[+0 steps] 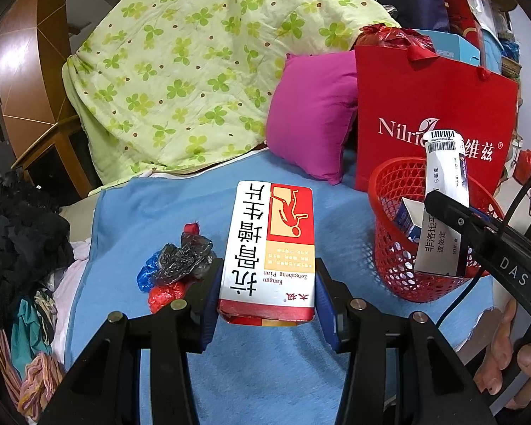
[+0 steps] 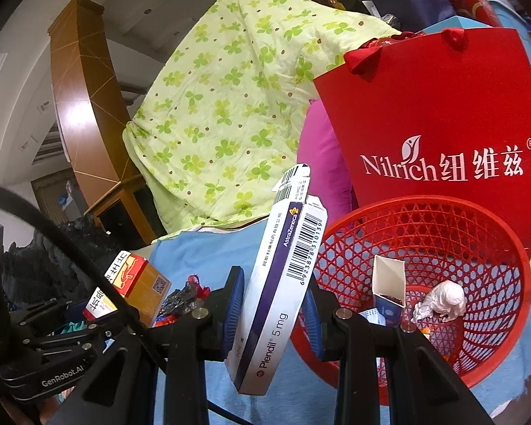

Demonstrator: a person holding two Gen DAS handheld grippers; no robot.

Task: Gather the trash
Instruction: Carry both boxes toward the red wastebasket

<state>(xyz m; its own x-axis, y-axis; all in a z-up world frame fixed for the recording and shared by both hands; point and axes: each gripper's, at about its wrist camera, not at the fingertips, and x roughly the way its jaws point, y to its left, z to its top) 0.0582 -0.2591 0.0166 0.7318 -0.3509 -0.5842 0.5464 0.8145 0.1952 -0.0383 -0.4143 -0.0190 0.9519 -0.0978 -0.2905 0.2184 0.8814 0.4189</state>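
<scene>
- Trash: a red-and-white box (image 1: 268, 248) sits clamped between the blue pads of the left tool (image 1: 267, 295), lying flat with its printed face up and its far end pointing away from the tool.
- The right tool (image 2: 272, 313) is clamped on a slim white-and-purple Plendil box (image 2: 278, 283), which stands tilted on edge with its open barcode flap at the top.
- A red mesh basket (image 2: 478, 336) stands just right of the right tool, and the Plendil box is beside its near rim, not inside.
- In the basket lie a small open carton (image 2: 388, 279) and a crumpled white wad (image 2: 440, 301).
- Crumpled plastic bags (image 1: 175, 265), black, blue and red, lie on the blue bedsheet (image 1: 159, 212) just left of the left tool.
- Beyond the basket a red paper bag (image 1: 424, 106) stands upright, with a magenta pillow (image 1: 311, 113) to its left.
- Farther off ahead of both tools, a green clover quilt (image 1: 194, 53) is heaped on the bed.
- A hand (image 1: 506, 364) shows at the lower right of the left view, beneath the right tool's body.
</scene>
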